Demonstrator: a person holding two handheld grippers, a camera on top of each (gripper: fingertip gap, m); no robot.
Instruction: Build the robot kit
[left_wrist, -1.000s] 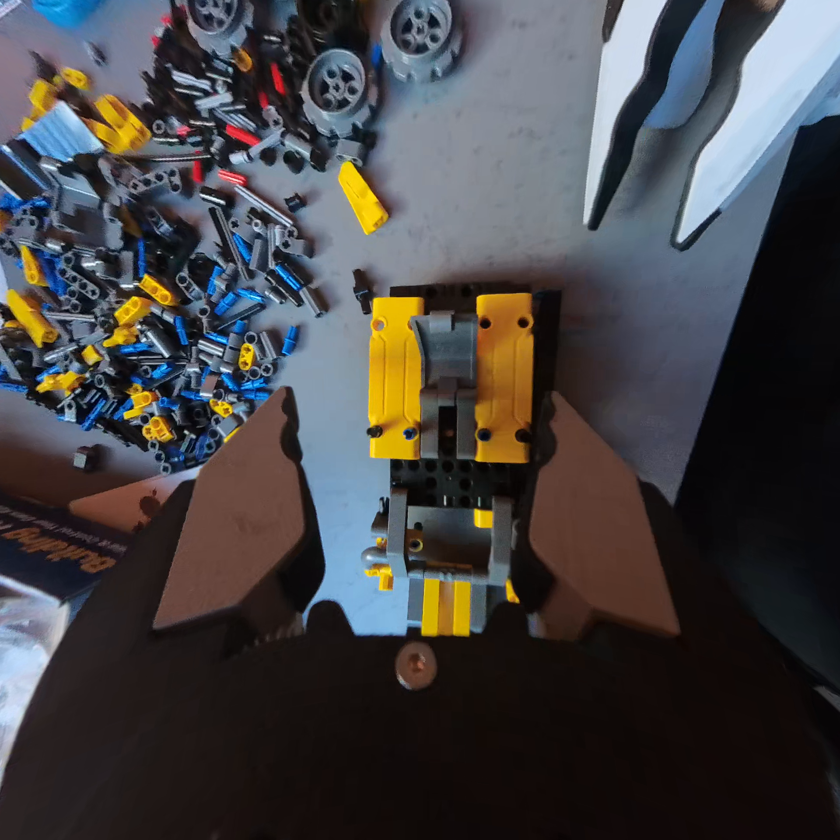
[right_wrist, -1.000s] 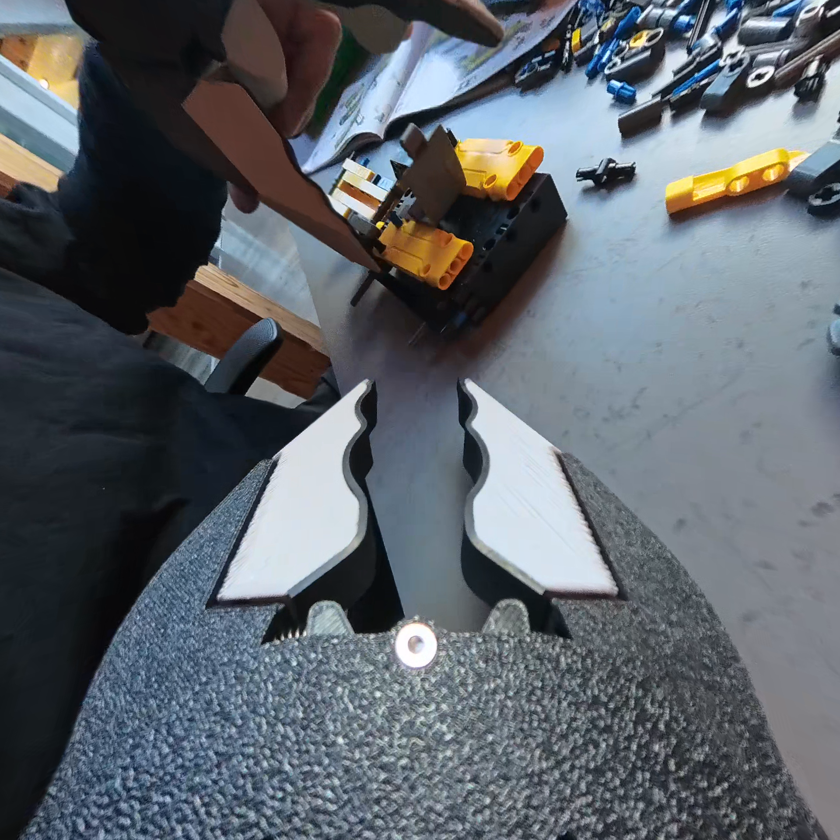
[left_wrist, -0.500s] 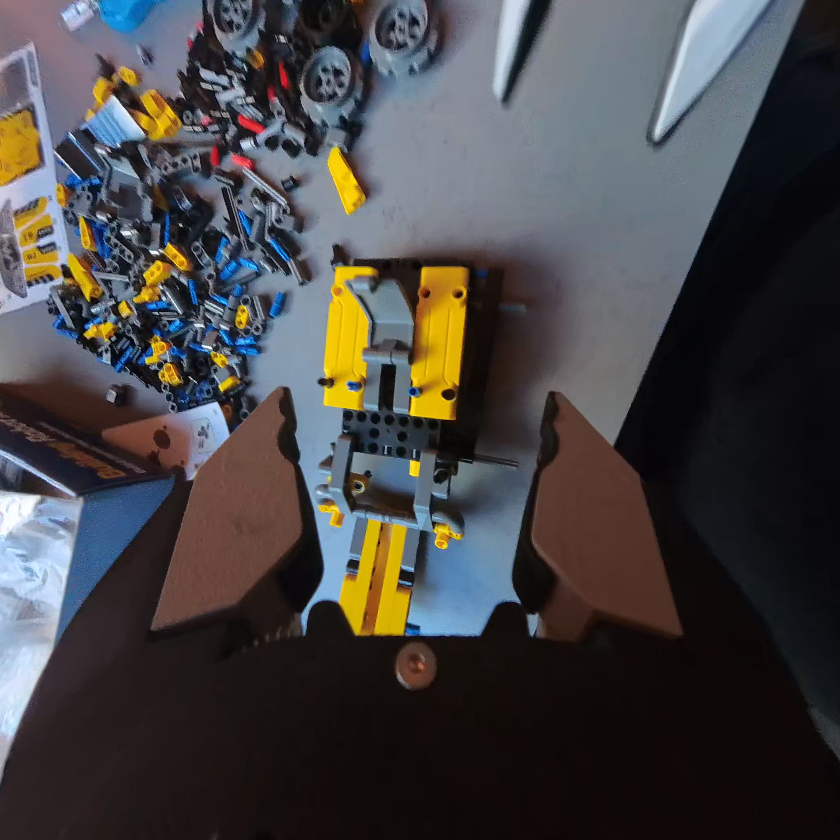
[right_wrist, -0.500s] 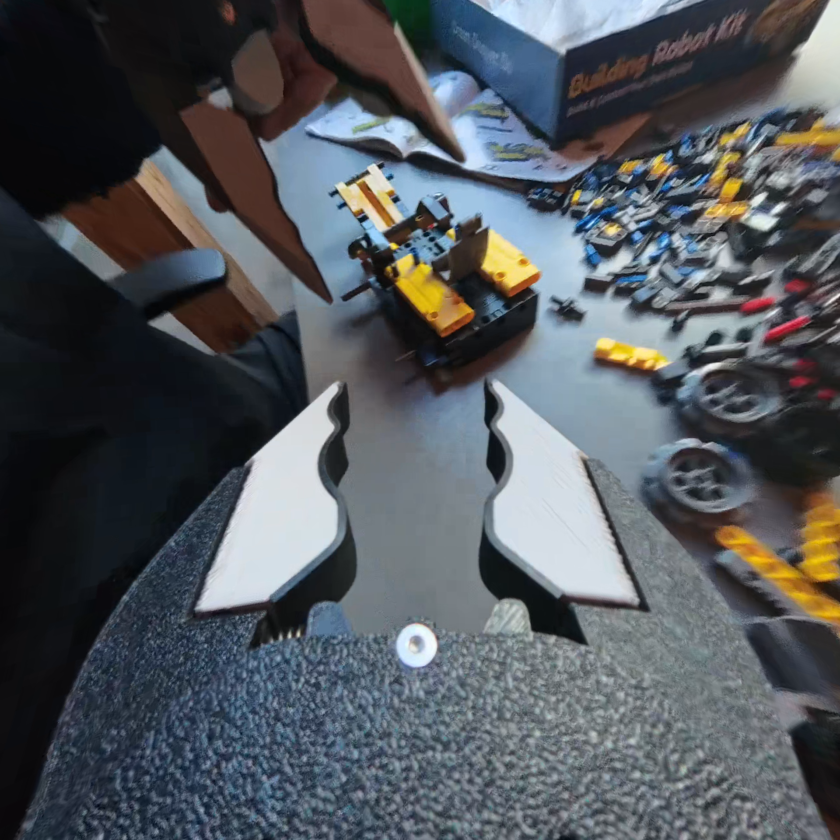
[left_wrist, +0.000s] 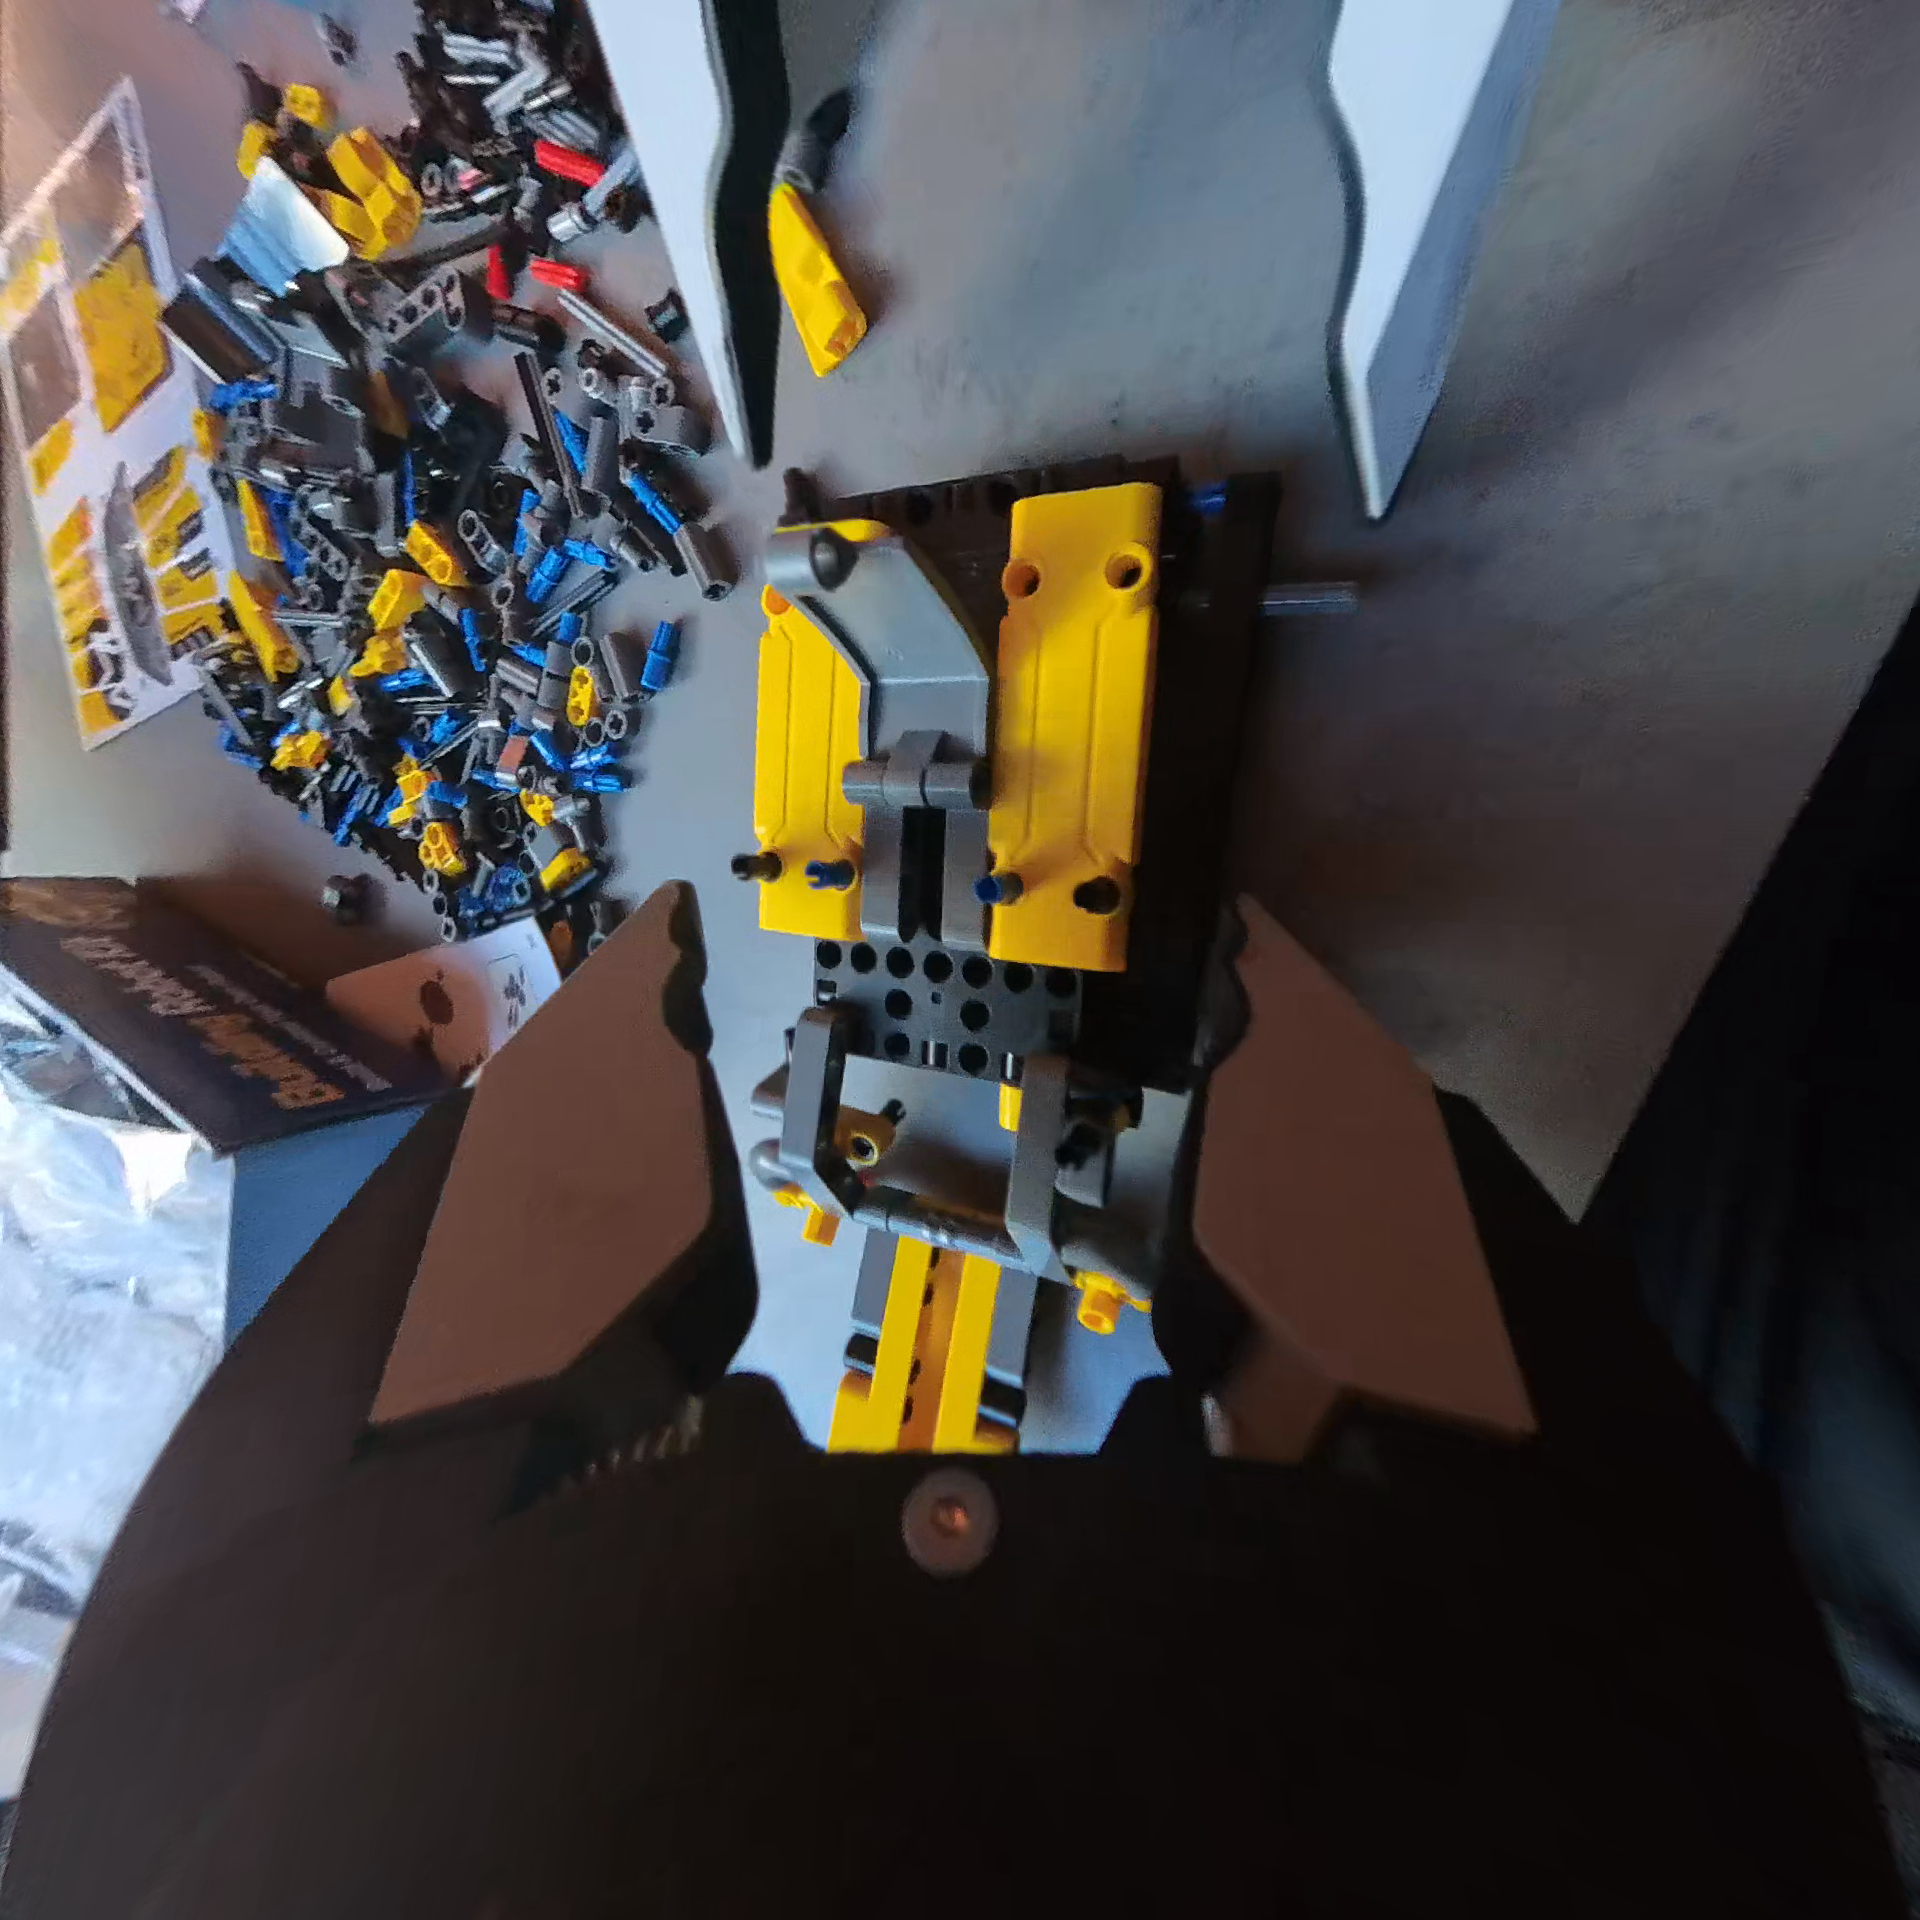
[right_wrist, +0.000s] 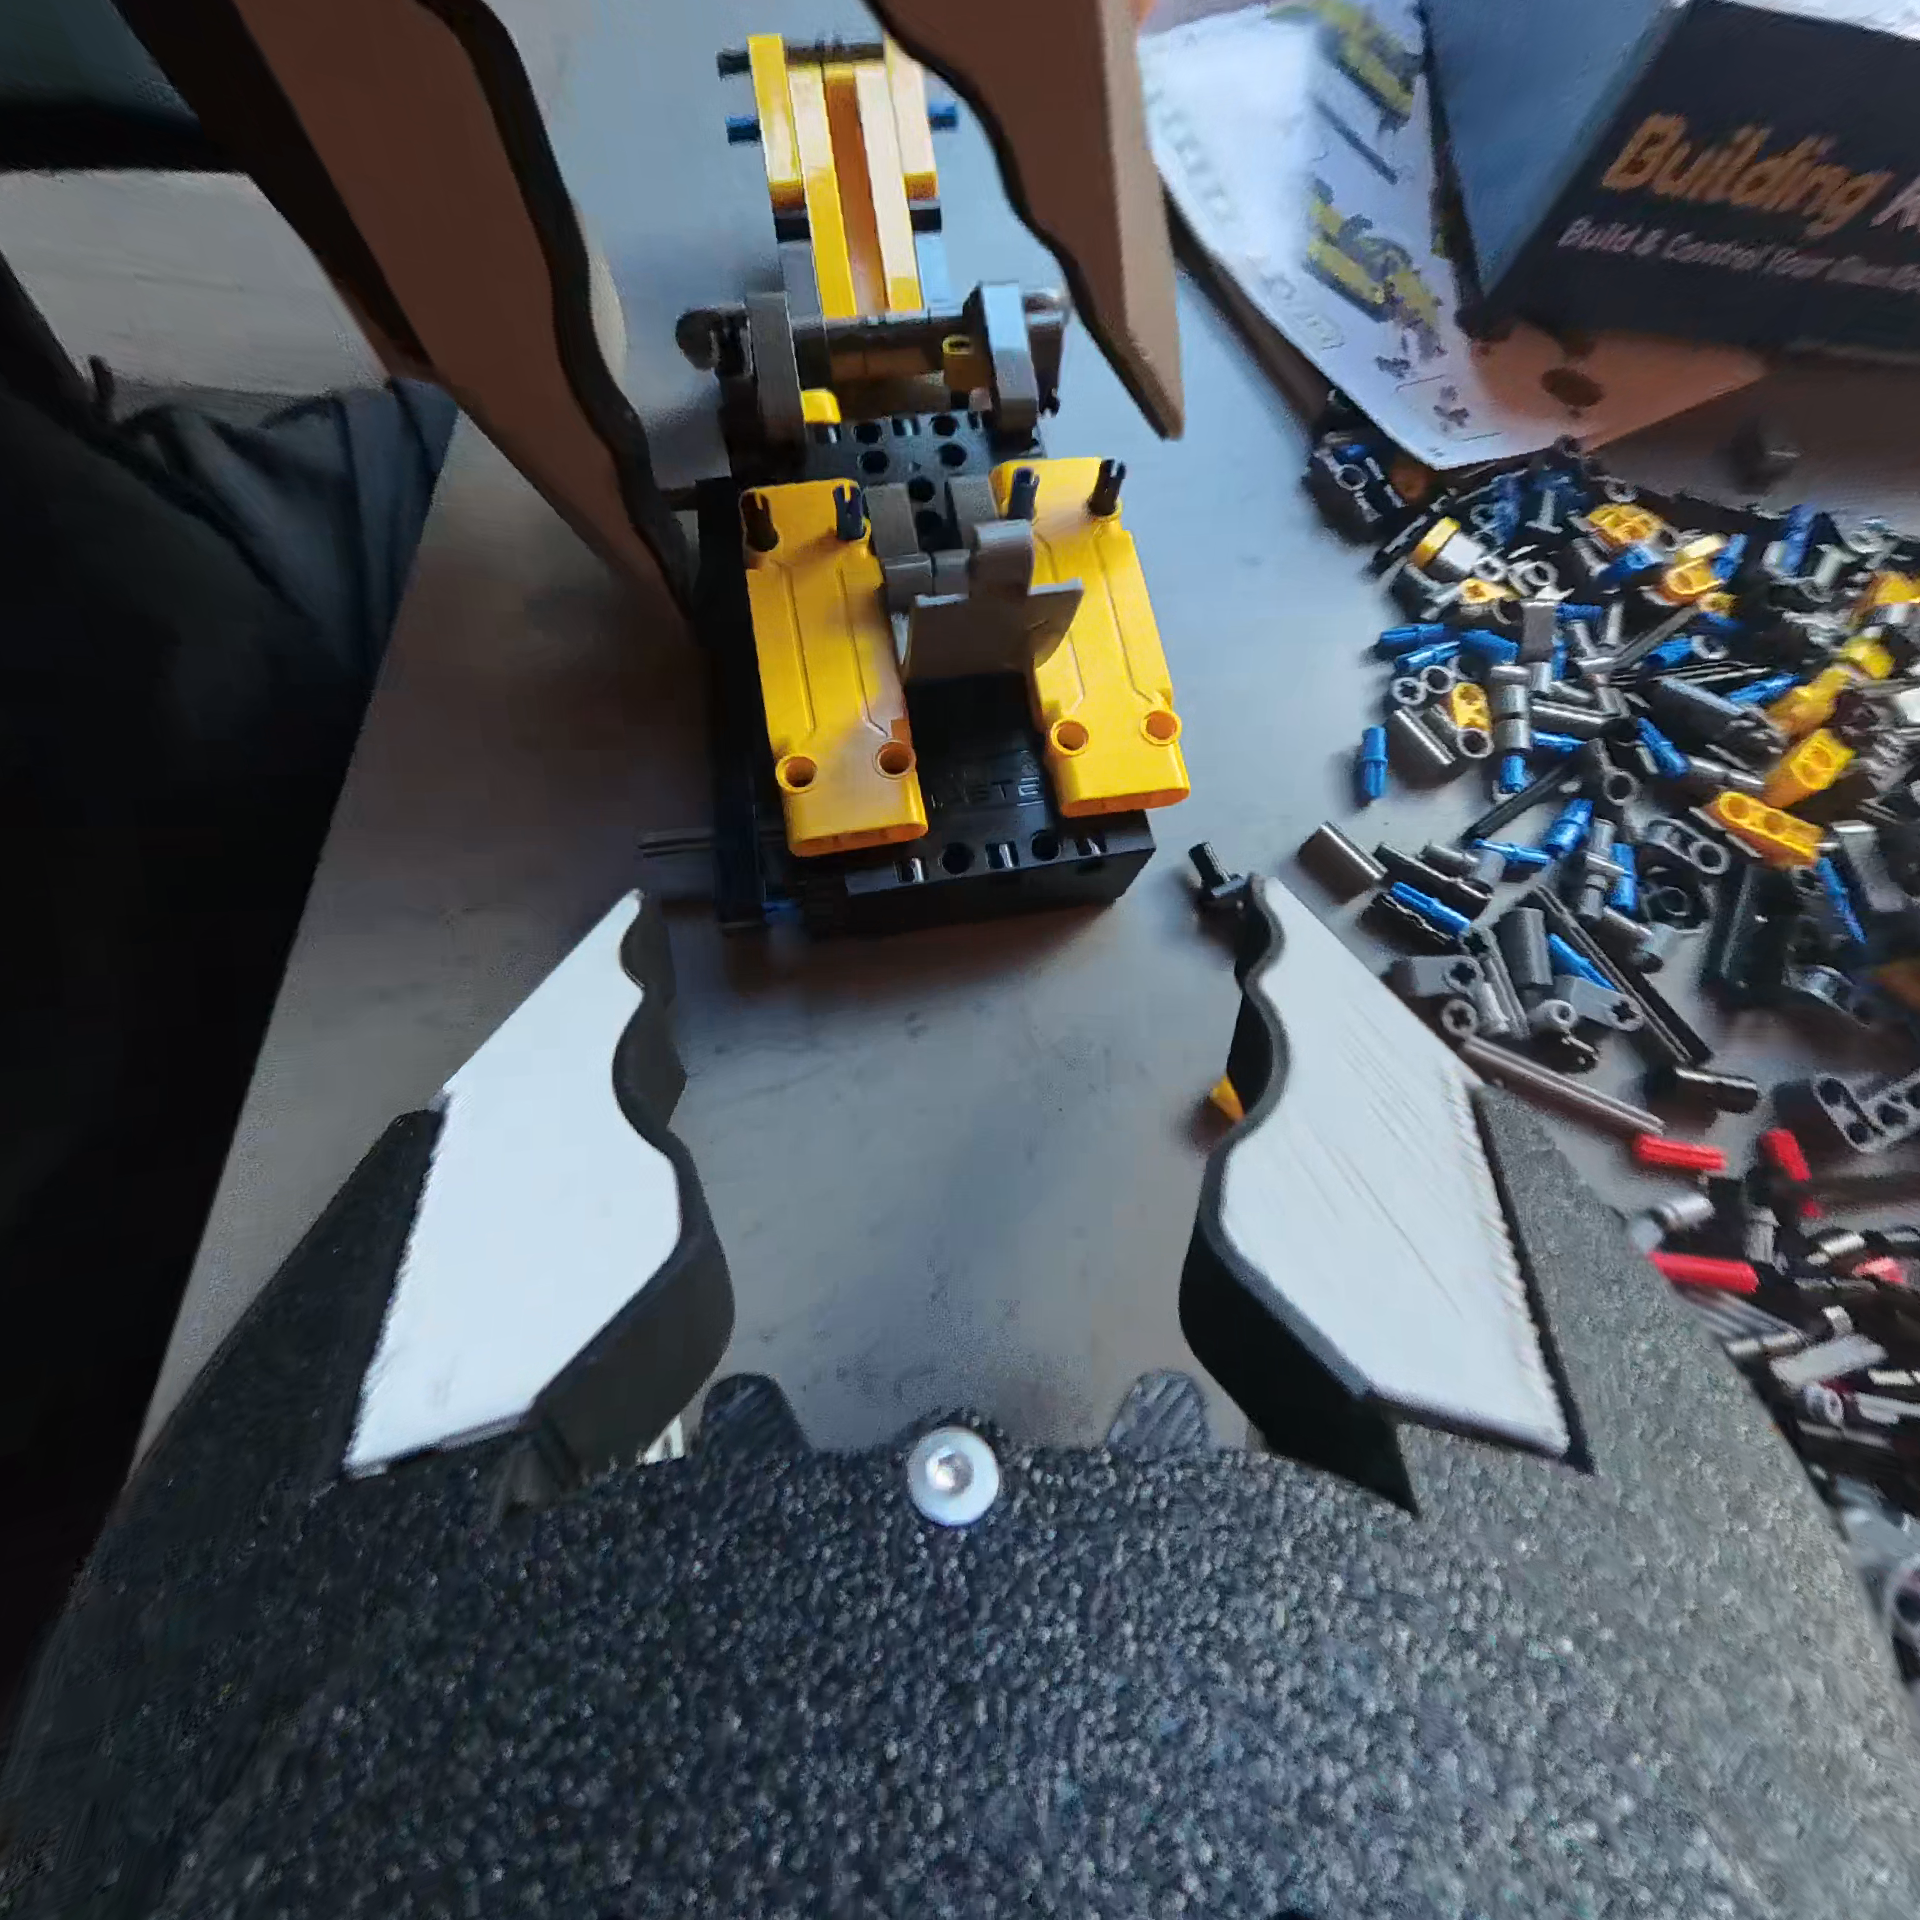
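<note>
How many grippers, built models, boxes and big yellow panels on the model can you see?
Grippers: 2
Built model: 1
Box: 1
Big yellow panels: 2
Total: 6

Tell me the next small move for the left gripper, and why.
Probably close the left gripper on the yellow and black model. Its open brown fingers already stand either side of the model's grey frame end, nothing between them, while the open right gripper faces the other end.
</note>
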